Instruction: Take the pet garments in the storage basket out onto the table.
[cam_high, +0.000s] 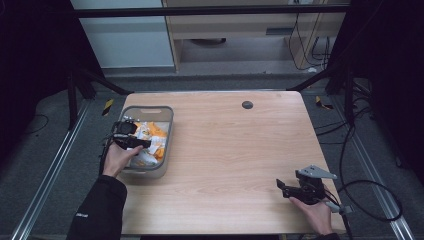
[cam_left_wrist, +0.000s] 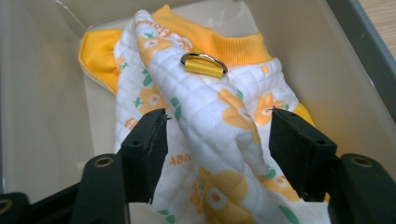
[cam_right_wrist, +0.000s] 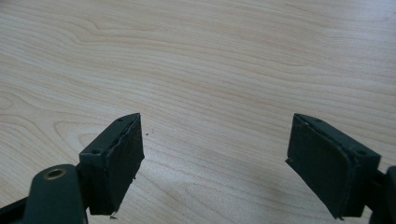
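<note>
Left gripper (cam_left_wrist: 217, 140) wide apart, straddling the garment (cam_left_wrist: 210, 121) fold in the bin (cam_high: 167, 135); drop lower, probably, then pinch. Right gripper (cam_right_wrist: 215, 158) spread, idle over table (cam_right_wrist: 210, 56).

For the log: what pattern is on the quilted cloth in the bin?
Orange flowers on white quilted cloth, best in the left gripper view.

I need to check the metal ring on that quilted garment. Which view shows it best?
The left gripper view: the ring sits large and sharp on the garment. In the high view the garment is too small to make it out.
</note>
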